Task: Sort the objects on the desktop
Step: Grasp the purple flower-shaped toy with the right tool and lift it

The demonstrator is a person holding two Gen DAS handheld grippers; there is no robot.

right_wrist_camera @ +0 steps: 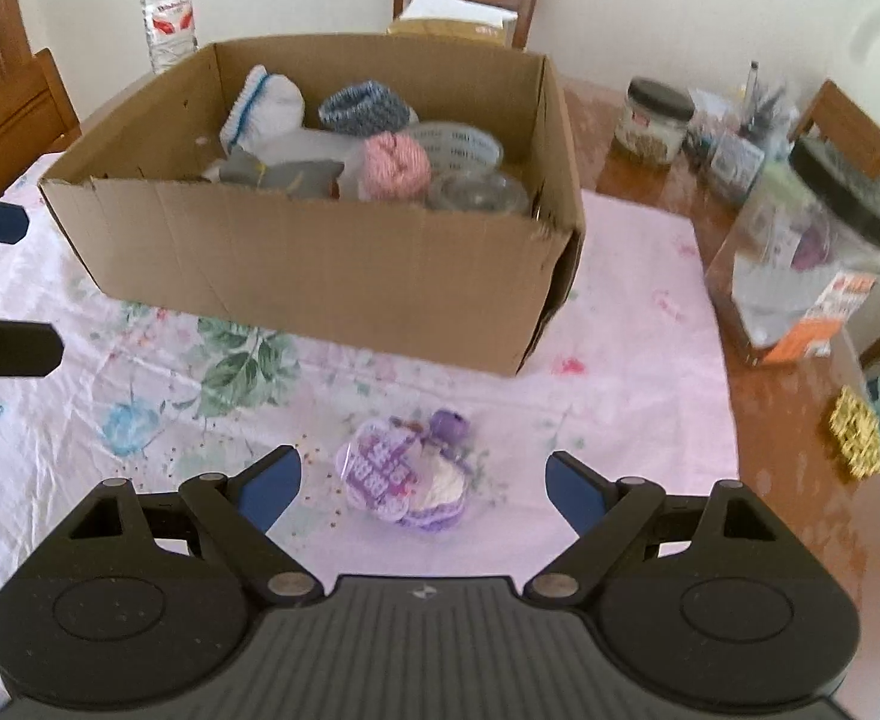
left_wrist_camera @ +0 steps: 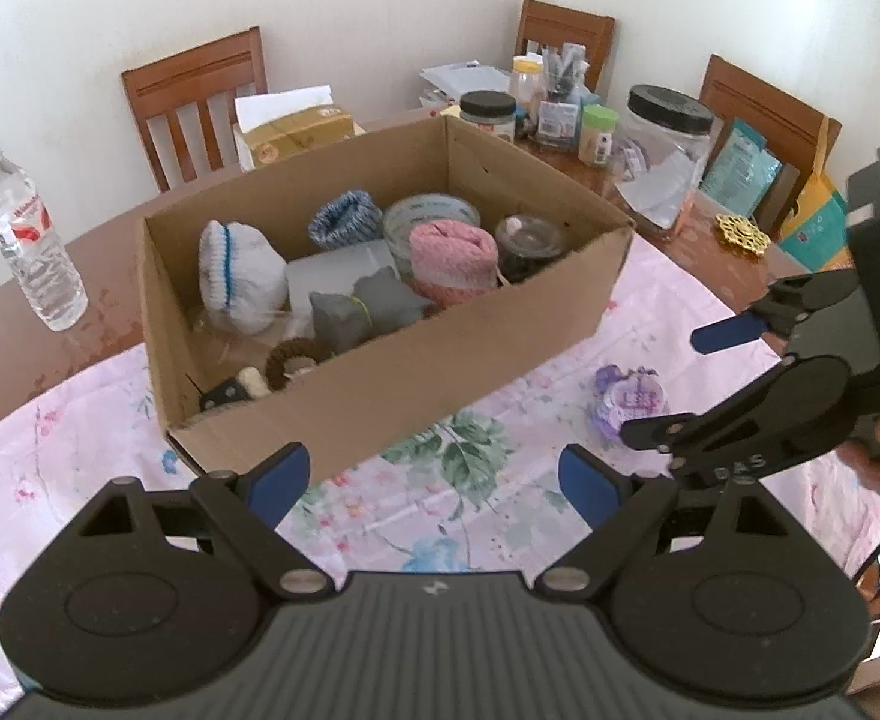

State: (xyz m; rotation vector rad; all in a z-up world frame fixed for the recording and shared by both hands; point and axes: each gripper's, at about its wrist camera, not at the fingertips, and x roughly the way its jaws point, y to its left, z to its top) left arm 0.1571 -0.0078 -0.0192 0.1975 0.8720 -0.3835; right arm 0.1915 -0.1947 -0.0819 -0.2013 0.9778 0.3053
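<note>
One cardboard box, one water bottle, three wooden chairs, two black-lidded jars.

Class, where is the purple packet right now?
The purple packet lies on the floral cloth before the cardboard box, between the open right gripper's fingers in the right wrist view.

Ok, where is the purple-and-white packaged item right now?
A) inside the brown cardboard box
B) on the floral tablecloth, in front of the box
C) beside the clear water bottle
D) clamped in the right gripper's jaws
B: the purple-and-white packaged item lies on the floral tablecloth in front of the brown cardboard box, with the right gripper open above it.
</note>
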